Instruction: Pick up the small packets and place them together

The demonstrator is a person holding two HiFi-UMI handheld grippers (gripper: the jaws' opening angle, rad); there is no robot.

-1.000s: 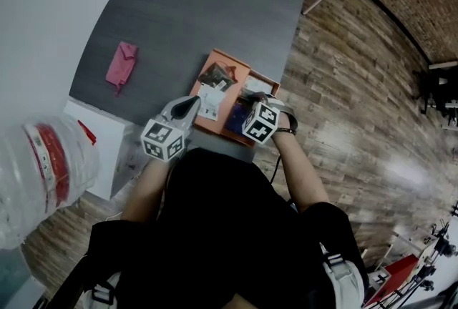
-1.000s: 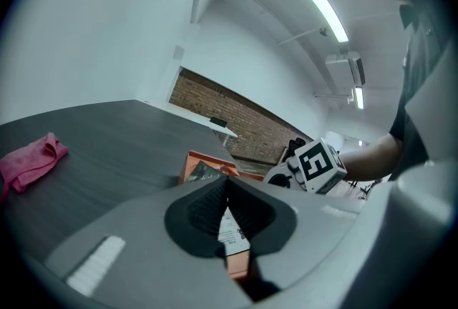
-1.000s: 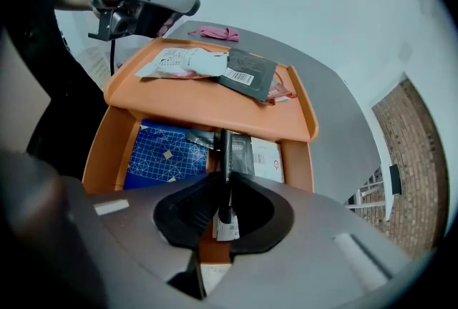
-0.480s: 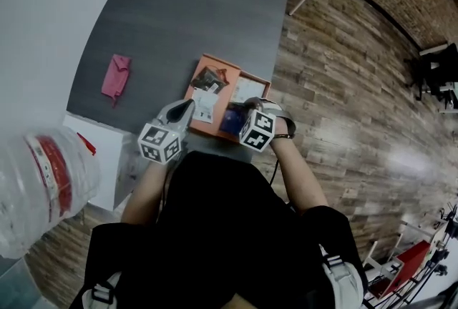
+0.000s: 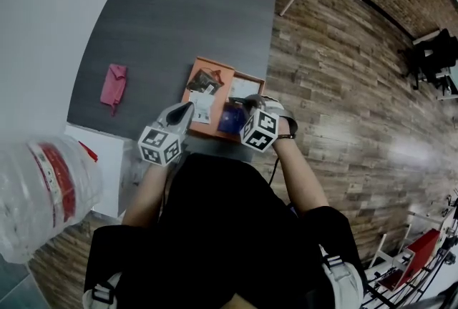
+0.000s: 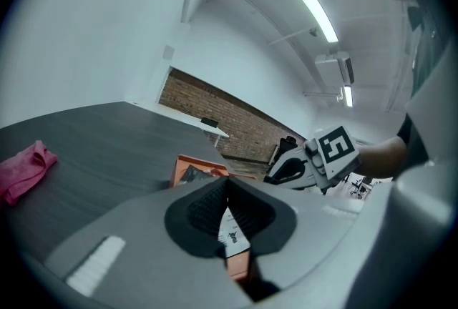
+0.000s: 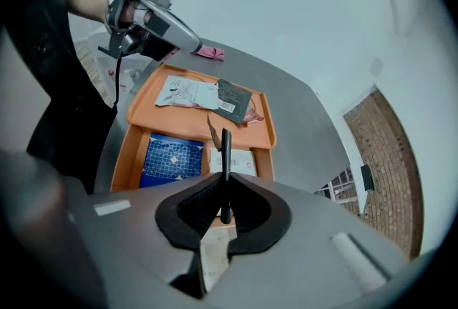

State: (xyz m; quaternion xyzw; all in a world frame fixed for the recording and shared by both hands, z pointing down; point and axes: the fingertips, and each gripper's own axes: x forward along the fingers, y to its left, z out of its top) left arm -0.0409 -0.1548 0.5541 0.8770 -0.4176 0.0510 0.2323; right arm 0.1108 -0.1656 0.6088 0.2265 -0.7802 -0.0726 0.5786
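An orange tray (image 7: 143, 101) lies on the dark grey table (image 5: 186, 7). Its far section holds a white packet (image 7: 186, 93) and a dark packet (image 7: 233, 101). The near sections hold a blue patterned packet (image 7: 172, 159) and another white packet (image 7: 236, 161). My right gripper (image 7: 226, 182) hangs above the tray's near right section. Its jaws have just been closing and are shut on a thin dark packet (image 7: 225, 146), seen edge-on and standing up from the pads. My left gripper (image 6: 227, 182) hovers at the tray's near left edge, shut with nothing between the pads.
A pink cloth (image 5: 113, 86) lies on the table to the left of the tray. A large water bottle (image 5: 39, 189) and a white box (image 5: 107, 164) stand at the lower left. The table's right edge drops to a wooden floor (image 5: 336, 86).
My right gripper has risen a little above the tray with the thin dark packet in its jaws. The left gripper has stayed put.
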